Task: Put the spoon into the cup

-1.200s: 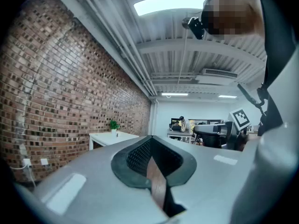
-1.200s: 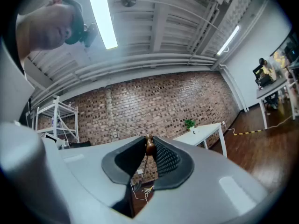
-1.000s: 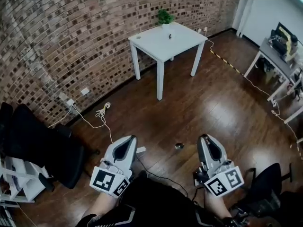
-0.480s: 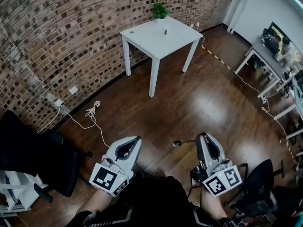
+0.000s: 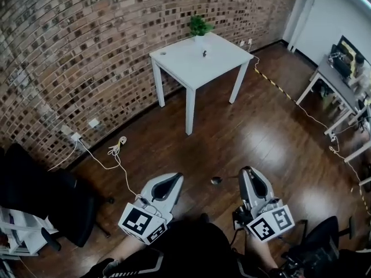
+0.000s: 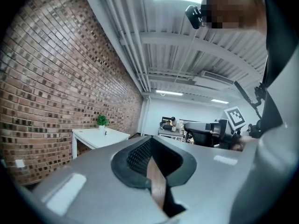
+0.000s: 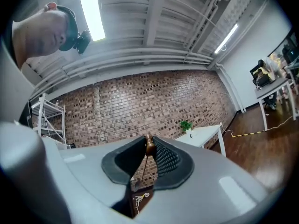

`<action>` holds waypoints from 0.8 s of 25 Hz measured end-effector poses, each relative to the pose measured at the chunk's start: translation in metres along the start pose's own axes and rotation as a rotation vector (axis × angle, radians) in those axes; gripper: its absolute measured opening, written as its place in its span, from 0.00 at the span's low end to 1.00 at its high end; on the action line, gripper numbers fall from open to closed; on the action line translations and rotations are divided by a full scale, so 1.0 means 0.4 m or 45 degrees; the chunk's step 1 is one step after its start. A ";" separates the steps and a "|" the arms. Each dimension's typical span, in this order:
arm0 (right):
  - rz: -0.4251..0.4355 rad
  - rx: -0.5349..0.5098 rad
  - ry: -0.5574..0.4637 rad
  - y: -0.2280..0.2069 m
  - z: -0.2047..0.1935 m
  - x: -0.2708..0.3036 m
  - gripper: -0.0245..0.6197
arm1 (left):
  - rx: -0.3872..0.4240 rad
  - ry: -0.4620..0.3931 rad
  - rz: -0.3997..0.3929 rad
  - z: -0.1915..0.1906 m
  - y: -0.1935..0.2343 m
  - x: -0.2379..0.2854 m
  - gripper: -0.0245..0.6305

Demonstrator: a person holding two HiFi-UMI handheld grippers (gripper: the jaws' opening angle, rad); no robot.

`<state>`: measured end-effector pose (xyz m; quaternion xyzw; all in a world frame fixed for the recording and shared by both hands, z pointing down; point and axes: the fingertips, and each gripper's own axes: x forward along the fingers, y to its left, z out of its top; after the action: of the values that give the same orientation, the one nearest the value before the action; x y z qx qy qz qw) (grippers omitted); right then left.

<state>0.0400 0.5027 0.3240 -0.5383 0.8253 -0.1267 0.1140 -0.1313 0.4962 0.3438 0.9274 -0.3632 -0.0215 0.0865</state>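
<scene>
Spoon (image 7: 149, 147) is pinched at the tips of the right gripper (image 5: 247, 171), its thin stem plain only in the right gripper view; the head view alone shows its bowl jutting left over the wooden floor (image 5: 255, 126). The left gripper (image 6: 149, 143) is pressed together on nothing. Well apart stands a white table (image 5: 185, 62) bearing a potted plant (image 5: 200, 25) and a dark thing (image 5: 204, 53) too small to name

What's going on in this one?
A person holds a tool in each hand above a wooden floor, some way short of a white table by a brick wall. The right tool is shut on a spoon, which sticks out toward the left tool. The left tool is shut and empty. On the table stand a plant and small items too tiny to identify.
</scene>
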 end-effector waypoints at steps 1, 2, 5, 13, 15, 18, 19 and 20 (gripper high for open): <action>0.007 0.010 -0.016 -0.027 0.020 0.003 0.13 | 0.006 -0.002 0.000 0.011 -0.013 0.035 0.03; 0.012 0.022 -0.033 -0.054 0.039 0.007 0.13 | 0.022 0.002 -0.002 0.021 -0.025 0.071 0.03; 0.020 0.066 -0.051 -0.136 0.071 0.016 0.13 | 0.061 0.029 0.008 0.038 -0.049 0.161 0.03; 0.033 0.096 -0.023 -0.285 0.098 0.063 0.13 | 0.055 0.098 0.072 0.020 -0.044 0.289 0.03; 0.044 0.109 -0.020 -0.286 0.087 0.091 0.13 | 0.055 0.105 0.070 0.015 -0.019 0.299 0.03; 0.055 0.098 -0.006 -0.285 0.076 0.143 0.13 | 0.030 0.087 0.073 0.015 0.030 0.322 0.03; 0.049 0.092 -0.006 -0.290 0.077 0.162 0.13 | 0.026 0.077 0.065 0.017 0.046 0.334 0.03; 0.037 0.093 -0.011 -0.294 0.079 0.181 0.13 | 0.024 0.070 0.053 0.021 0.062 0.345 0.03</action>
<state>0.1229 0.3879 0.3294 -0.5222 0.8275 -0.1527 0.1391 -0.0473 0.3838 0.3432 0.9207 -0.3802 0.0092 0.0880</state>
